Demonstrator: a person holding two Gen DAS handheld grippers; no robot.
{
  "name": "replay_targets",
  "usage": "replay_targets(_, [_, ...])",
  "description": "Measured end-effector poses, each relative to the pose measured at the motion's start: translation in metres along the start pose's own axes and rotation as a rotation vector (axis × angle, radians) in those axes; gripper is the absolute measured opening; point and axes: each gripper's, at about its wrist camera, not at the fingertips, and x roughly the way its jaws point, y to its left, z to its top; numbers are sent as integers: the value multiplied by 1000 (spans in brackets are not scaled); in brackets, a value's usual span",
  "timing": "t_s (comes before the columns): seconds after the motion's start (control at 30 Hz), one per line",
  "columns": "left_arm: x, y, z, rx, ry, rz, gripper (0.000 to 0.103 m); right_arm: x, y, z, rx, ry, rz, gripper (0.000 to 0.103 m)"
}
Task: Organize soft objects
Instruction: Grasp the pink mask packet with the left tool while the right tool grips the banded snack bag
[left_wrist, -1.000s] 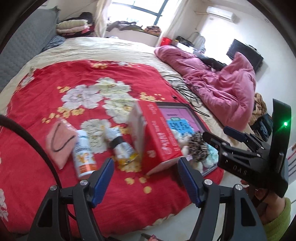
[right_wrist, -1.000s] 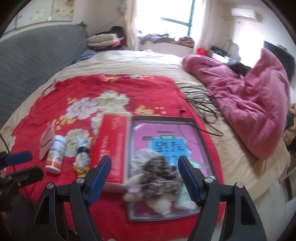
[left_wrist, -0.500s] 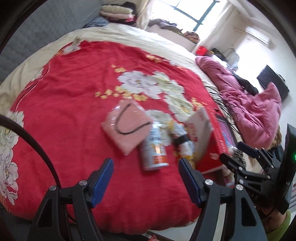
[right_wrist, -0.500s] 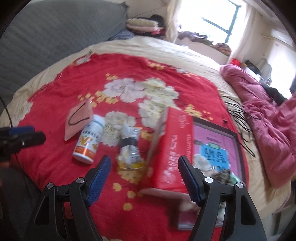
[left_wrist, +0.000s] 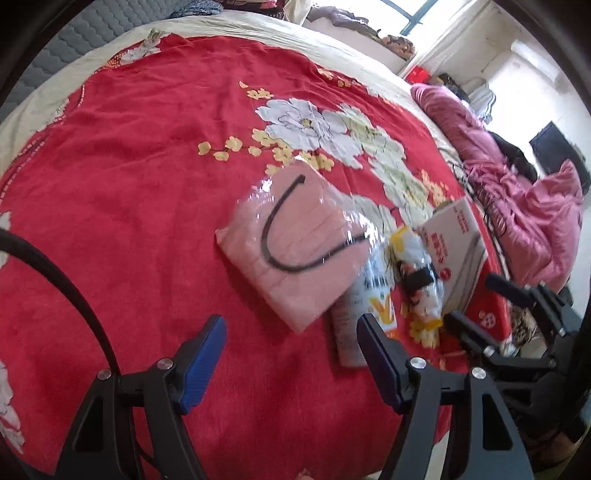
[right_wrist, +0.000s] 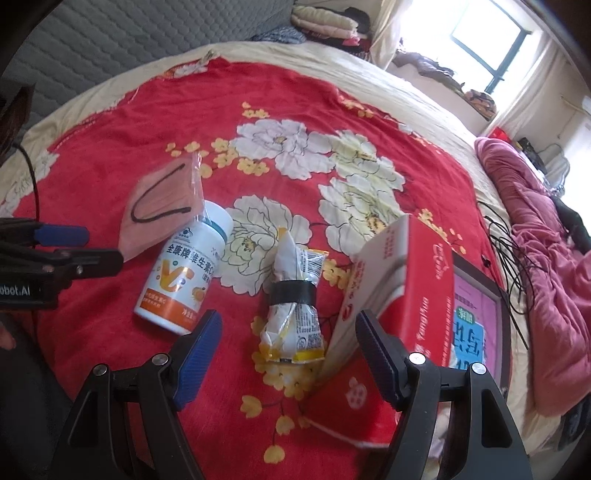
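Pink mask pack (left_wrist: 295, 243) just beyond open left hand-held gripper (left_wrist: 291, 354), untouched

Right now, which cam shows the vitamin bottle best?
Right wrist: the vitamin bottle lies on its side in full view, label sharp. In the left wrist view the bottle is blurred, partly hidden by the pink mask pack and a finger.

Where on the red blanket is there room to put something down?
The wide red stretch left of the pink mask packet, toward the quilted headboard, is bare. It is crowded where the vitamin bottle, taped snack bag and red box lie close together.
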Motion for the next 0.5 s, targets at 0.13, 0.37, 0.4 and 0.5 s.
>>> replay_targets(0.13, [11, -6, 9, 107, 6, 73, 73, 10, 2, 7, -30, 14, -14, 76])
replay_targets(0.37, [38, -9, 19, 197, 73, 102, 73, 30, 5, 18, -53, 52, -17, 76])
replay_targets(0.4, [42, -9, 20, 203, 81, 106, 73, 32, 6, 19, -60, 59, -19, 76])
replay_targets(0.5, [45, -8, 23, 213, 81, 107, 73, 41, 8, 23, -88, 87, -44, 76])
